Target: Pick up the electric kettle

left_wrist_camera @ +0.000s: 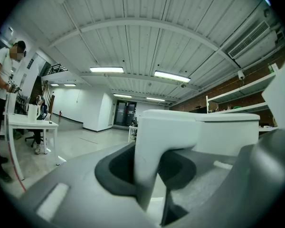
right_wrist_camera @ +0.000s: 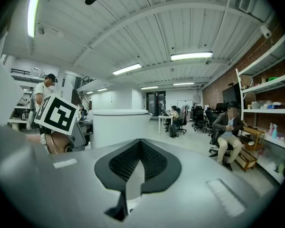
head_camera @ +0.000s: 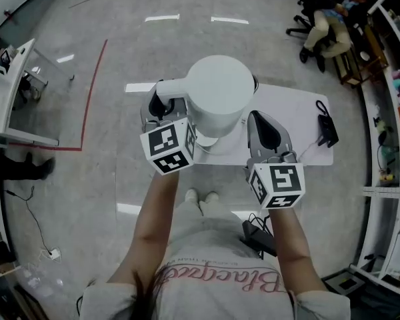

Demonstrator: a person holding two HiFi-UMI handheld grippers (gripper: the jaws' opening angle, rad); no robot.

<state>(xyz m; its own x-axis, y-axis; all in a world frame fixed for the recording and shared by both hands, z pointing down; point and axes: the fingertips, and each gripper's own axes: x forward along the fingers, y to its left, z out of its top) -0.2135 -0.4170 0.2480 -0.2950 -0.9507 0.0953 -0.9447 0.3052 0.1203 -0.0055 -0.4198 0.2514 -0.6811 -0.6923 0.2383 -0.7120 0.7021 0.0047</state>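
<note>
While your left gripper (head_camera: 161, 105) is clenched on the handle (head_camera: 172, 87) of the electric kettle (head_camera: 220, 93), the head view only shows its jaws flanking that handle from the kettle's left. The left gripper view settles it: the white handle stands upright between both dark pads (left_wrist_camera: 115, 171), pressed by each, with the kettle's body running off to the right.

The kettle sits over the left part of the white table (head_camera: 295, 105), lid side up. No view tells whether it rests on the table or hangs clear of it.

Your right gripper (head_camera: 260, 122) lies just beside the kettle on its right, not touching it. The right gripper view shows its jaws drawn together with only a thin slit between them and nothing in it — clenched on air. That same view catches the kettle from the side, with the left gripper's marker cube (right_wrist_camera: 57, 114) next to it.

A black device with a cable (head_camera: 327, 127) lies on the table's right end, seen only from the head. A seated person (right_wrist_camera: 230, 132) shows at the right gripper view's right — also top right from the head.
</note>
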